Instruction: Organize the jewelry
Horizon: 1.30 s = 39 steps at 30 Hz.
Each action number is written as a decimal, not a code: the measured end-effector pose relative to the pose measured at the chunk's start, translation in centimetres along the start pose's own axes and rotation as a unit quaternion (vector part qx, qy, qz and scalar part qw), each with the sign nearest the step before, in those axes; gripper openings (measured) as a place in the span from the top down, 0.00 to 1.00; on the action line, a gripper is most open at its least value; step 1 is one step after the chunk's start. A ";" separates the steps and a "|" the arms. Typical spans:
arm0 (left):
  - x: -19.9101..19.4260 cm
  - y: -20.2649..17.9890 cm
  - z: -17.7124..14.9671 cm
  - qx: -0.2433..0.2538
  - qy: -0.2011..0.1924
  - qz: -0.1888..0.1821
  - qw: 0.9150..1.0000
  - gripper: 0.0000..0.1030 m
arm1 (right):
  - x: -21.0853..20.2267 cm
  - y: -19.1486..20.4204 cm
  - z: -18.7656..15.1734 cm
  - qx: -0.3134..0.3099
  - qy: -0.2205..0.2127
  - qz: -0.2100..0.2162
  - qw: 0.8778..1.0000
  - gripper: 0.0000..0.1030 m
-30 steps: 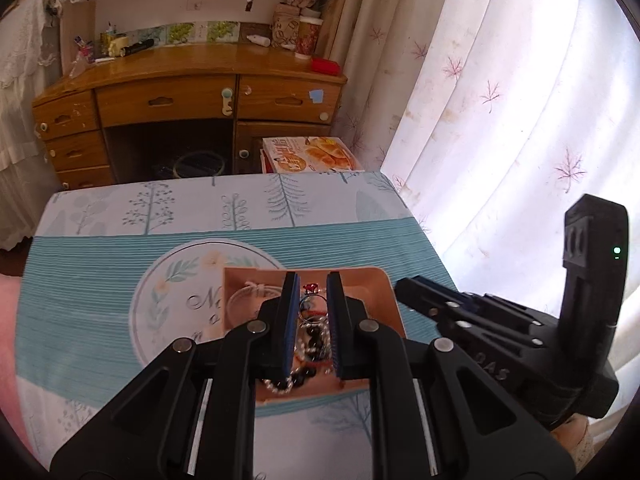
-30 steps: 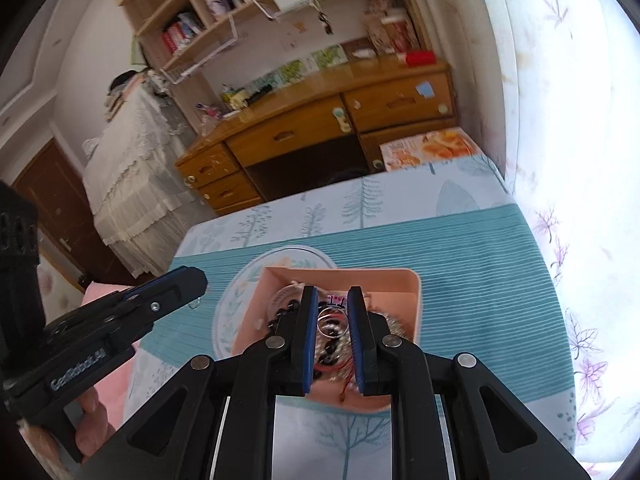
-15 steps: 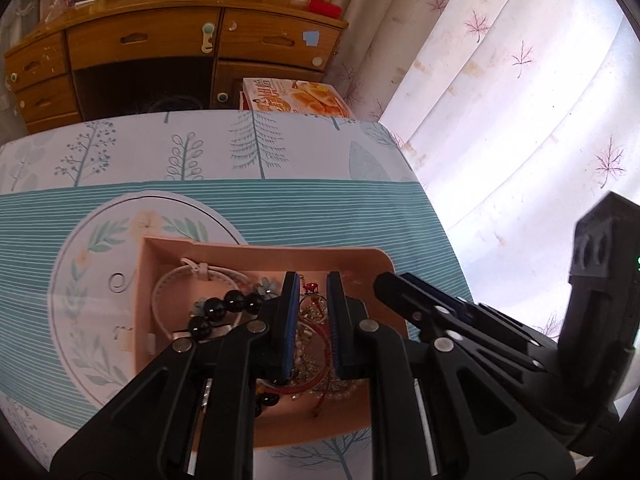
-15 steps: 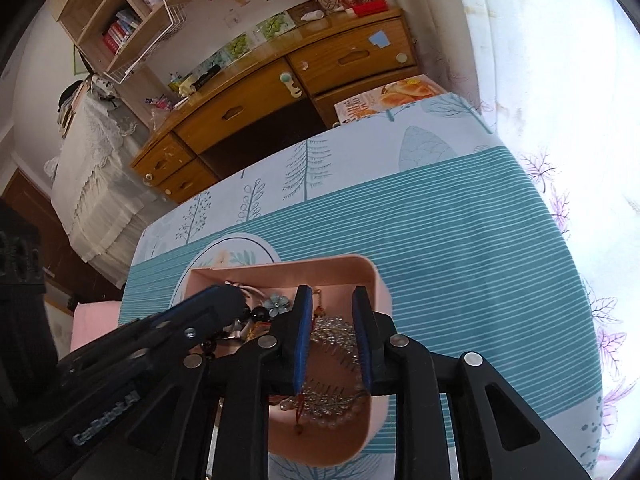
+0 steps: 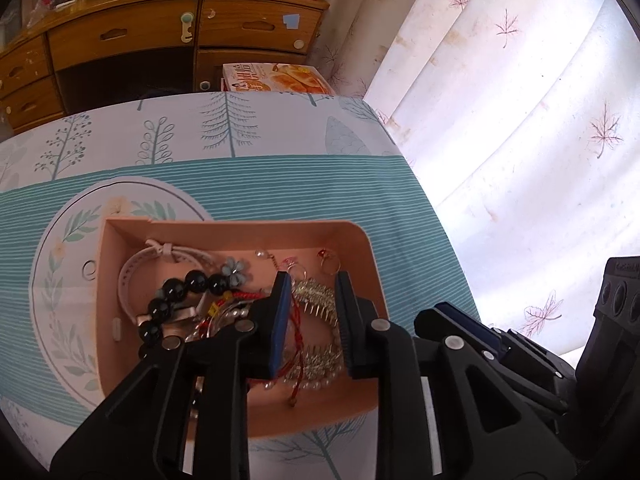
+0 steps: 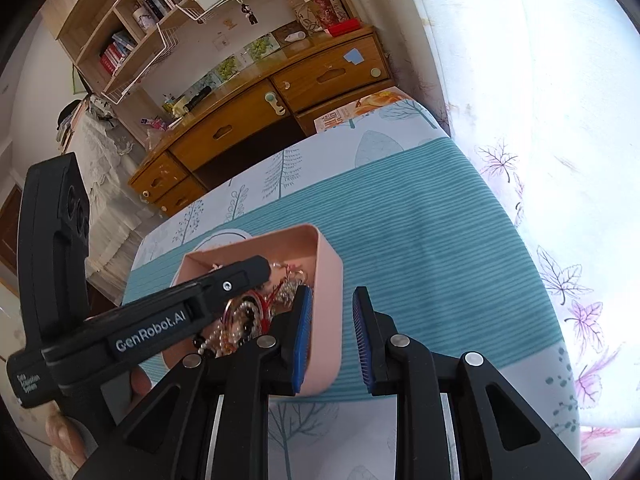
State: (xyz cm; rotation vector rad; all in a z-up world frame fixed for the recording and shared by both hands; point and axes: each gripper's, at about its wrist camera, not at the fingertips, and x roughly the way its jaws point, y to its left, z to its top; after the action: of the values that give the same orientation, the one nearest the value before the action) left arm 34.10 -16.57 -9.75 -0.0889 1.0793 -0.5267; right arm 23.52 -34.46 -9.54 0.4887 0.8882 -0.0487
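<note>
A pink tray on the teal tablecloth holds a tangle of jewelry: a black bead bracelet, a white band, a red cord, a silver comb and a gold ring. My left gripper is open, low inside the tray, its fingers either side of the silver comb and red cord. My right gripper is open and straddles the tray's right wall, one finger inside, one outside. The left gripper also shows in the right wrist view, over the tray.
The table ends at the right by a white curtain. A wooden desk with drawers stands behind, with a printed box at its foot. Shelves with books hang above the desk.
Both grippers came down and forward to the tray and opened wider. The left now reaches among the jewelry; the right has shifted onto the tray's right wall.
</note>
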 end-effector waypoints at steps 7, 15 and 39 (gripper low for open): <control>-3.9 0.7 -2.7 0.011 -0.015 0.031 0.999 0.81 | -1.7 1.0 -2.5 -0.014 0.001 0.005 1.000 0.79; -9.8 0.2 -6.4 0.029 -0.054 0.065 0.996 0.81 | -5.2 3.7 -5.7 -0.038 -0.012 0.011 0.999 0.79; -21.3 11.9 -20.3 -0.015 -0.089 0.170 0.981 0.80 | -7.7 16.2 -18.2 -0.204 0.047 0.047 0.977 0.69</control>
State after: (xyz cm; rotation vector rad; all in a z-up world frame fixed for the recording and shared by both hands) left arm 13.35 7.17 -6.00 0.0230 0.9024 -0.1907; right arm 9.19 -13.49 -7.04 0.1487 0.9384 0.2413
